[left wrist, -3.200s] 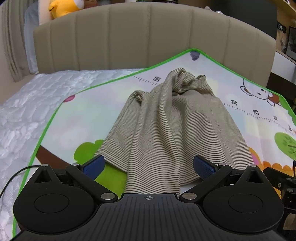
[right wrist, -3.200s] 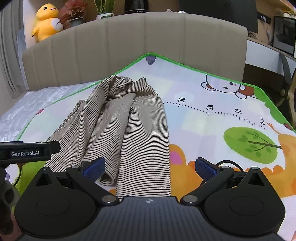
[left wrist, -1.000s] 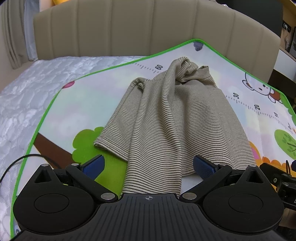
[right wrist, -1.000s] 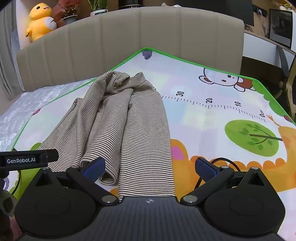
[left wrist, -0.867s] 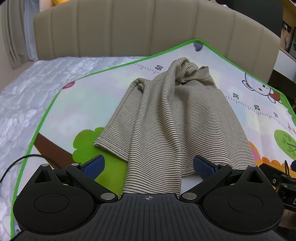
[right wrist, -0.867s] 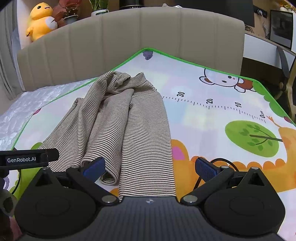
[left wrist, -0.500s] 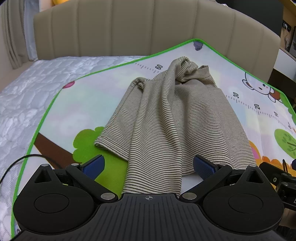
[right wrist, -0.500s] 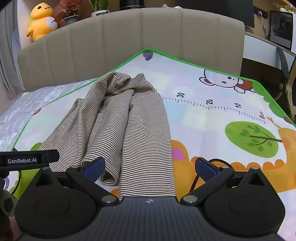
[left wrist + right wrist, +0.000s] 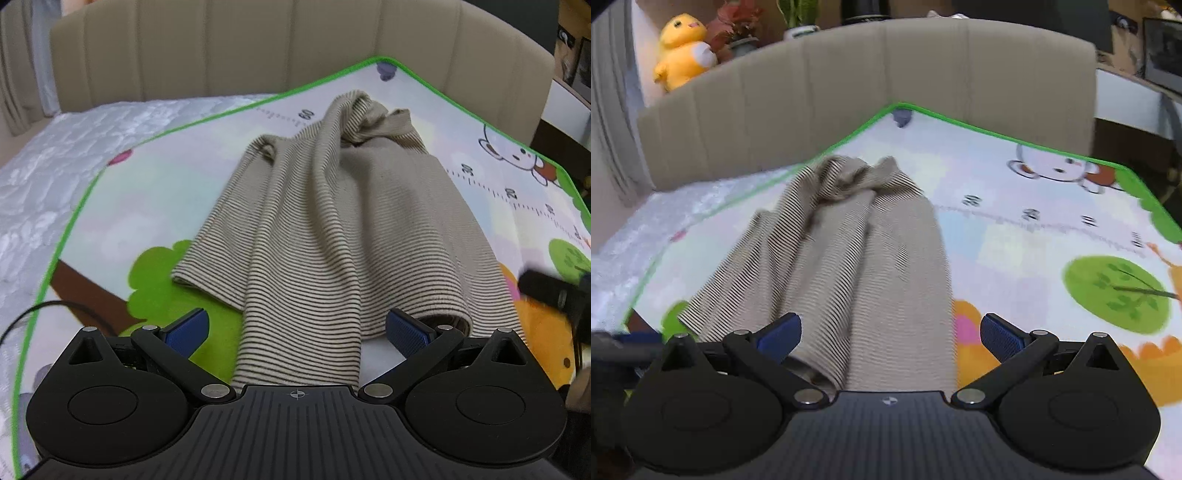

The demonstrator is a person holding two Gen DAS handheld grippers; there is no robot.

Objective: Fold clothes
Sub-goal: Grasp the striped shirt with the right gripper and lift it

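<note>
A beige garment with thin dark stripes (image 9: 332,229) lies crumpled lengthwise on a colourful play mat (image 9: 140,206), bunched at its far end. My left gripper (image 9: 297,332) is open just above the garment's near hem, its blue fingertips (image 9: 186,330) either side of a fold. In the right wrist view the same garment (image 9: 871,258) runs under my right gripper (image 9: 890,336), which is also open with cloth between its blue pads (image 9: 999,338) but not clamped. The right view is motion-blurred.
The mat (image 9: 1034,240) lies on a white quilted mattress (image 9: 44,173) against a beige padded headboard (image 9: 258,48). A yellow plush toy (image 9: 681,48) and plants sit behind the headboard. A black cable (image 9: 33,314) trails at the left. The other gripper (image 9: 554,291) shows at the right edge.
Both grippers have moved forward over the garment's near end. The right gripper shifted left and forward quickly, blurring its view. Both stay open.
</note>
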